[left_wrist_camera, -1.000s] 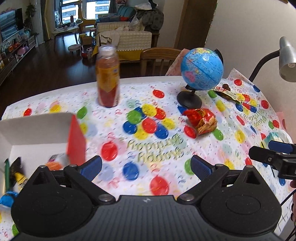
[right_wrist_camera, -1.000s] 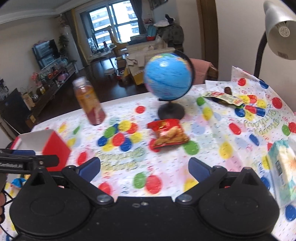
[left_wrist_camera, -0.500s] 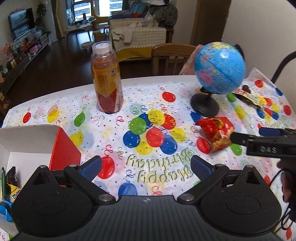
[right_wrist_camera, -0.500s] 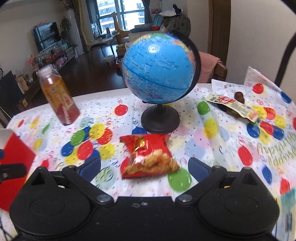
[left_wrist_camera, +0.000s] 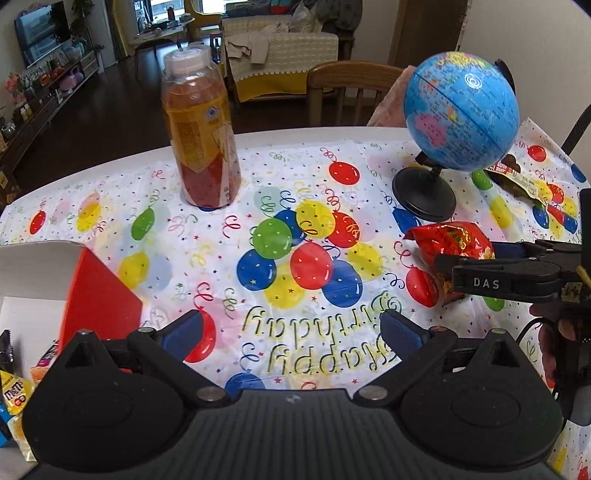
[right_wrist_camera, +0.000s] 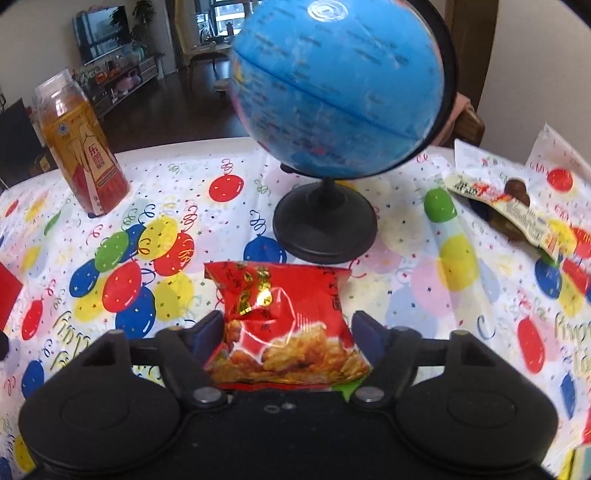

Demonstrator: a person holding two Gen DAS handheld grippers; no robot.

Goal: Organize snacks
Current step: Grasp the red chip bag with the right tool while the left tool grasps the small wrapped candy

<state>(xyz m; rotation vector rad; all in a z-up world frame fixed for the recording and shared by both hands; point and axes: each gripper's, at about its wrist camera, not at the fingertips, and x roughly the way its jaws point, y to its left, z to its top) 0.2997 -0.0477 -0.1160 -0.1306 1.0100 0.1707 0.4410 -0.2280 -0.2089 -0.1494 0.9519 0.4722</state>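
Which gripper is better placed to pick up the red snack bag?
Right. The right gripper has just been closing, its fingers either side of the red snack bag. The left gripper is over bare tablecloth.

Beyond my table's balloon-printed party cloth (left_wrist_camera: 110,177) lay a dark wooden floor (left_wrist_camera: 110,122) and a wooden chair (left_wrist_camera: 351,85) pushed against the far edge. A sofa draped in a cream cover (left_wrist_camera: 280,48) stood behind it, and a flat television (left_wrist_camera: 40,33) sat on a low cabinet at left. Daylight came through tall windows (right_wrist_camera: 221,18), beside a pale wall (left_wrist_camera: 535,37).
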